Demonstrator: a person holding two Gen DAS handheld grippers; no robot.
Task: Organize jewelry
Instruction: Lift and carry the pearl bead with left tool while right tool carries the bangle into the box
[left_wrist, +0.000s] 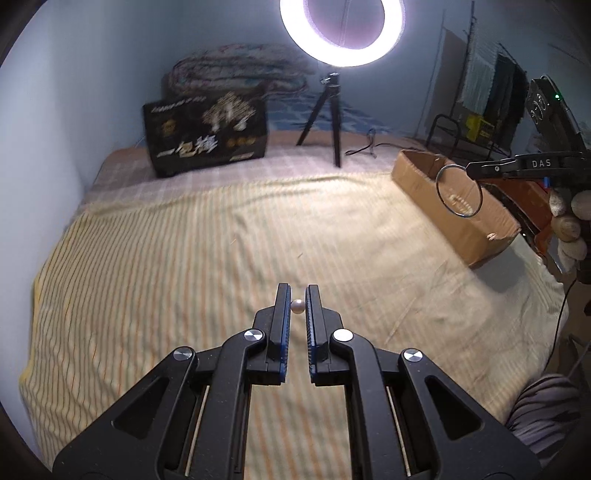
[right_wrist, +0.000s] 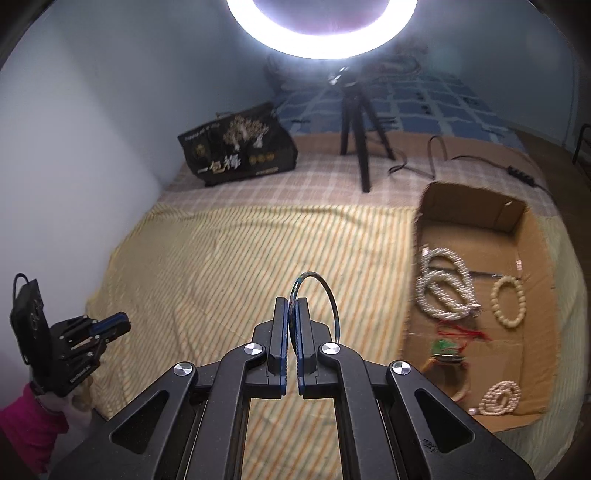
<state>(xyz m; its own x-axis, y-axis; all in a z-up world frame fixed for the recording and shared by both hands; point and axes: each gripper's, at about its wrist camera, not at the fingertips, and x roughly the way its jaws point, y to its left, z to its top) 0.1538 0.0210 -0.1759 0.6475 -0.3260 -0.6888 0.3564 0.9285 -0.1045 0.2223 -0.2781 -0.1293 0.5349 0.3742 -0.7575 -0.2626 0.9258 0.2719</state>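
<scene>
my left claw (left_wrist: 297, 300) pinches a pearl (left_wrist: 297, 306) over the striped sheet (left_wrist: 166, 258); my right claw (right_wrist: 293, 308) clamps a thin bangle (right_wrist: 325, 291). only the right view shows inside the cardboard box (right_wrist: 532, 236): beaded bracelets (right_wrist: 443, 288).

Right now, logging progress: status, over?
Left gripper shut on pearl bead. Right gripper shut on bangle. Cardboard box right, path unobstructed.

I see a bed (left_wrist: 184, 240) with a striped yellow sheet filling the middle. A bright ring light (left_wrist: 341, 33) on a black tripod (left_wrist: 328, 122) glows at the top. Pale blue walls (left_wrist: 74, 92) stand behind. Upper right, blurry clothes (left_wrist: 491, 81) maybe hang.
</scene>
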